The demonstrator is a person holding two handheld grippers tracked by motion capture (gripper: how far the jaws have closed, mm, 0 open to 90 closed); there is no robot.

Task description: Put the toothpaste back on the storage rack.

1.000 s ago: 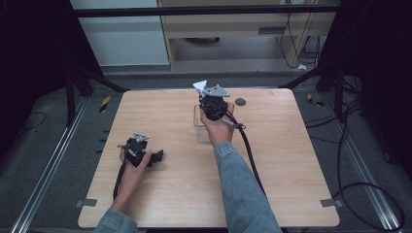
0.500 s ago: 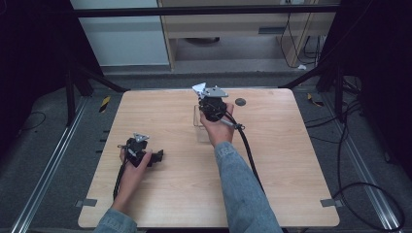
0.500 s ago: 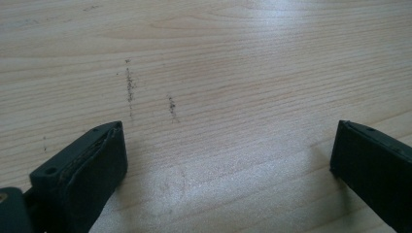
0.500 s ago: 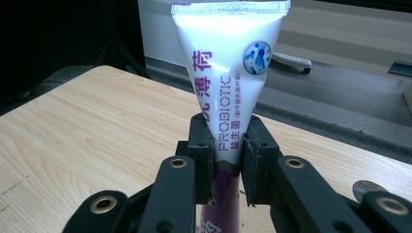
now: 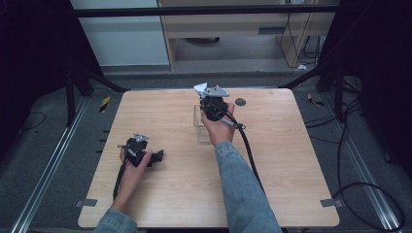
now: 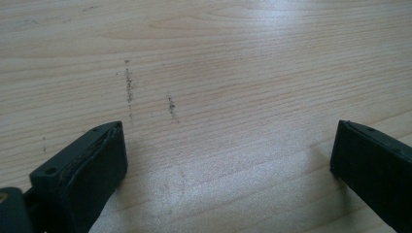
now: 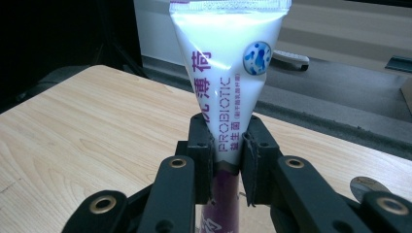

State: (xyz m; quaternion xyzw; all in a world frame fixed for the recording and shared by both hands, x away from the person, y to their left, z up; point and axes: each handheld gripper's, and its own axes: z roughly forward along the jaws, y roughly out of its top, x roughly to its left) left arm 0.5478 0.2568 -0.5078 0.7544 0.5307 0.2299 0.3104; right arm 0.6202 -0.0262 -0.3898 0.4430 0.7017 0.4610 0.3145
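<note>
Right gripper is pinching a white tube, pads pressed on its narrowing lower part, crimped flat end up. Printing reads "PROBIOTIC", probably toothpaste; the darker purple end runs down between the jaws, out of sight. In the high view the right gripper sits above a clear container on the far middle of the table, with the white tube tip poking out past the grey plate toward the table's far edge. The tube is lifted, not lying on the wood. Can't tell if its lower end is inside the container or just over it.

Left gripper jaws are spread wide, nothing between them, just bare wood with a few scuff marks. In the high view the left gripper rests on the near left of the table, well apart from the container, held in the left hand.

A small dark round thing lies just right of the right gripper, maybe a cap, too small to tell.

Progress guess: grasp done, tube held upright at the container. Left: either seat it in the container and release, or carry it clear. Left gripper is idle so far.
</note>
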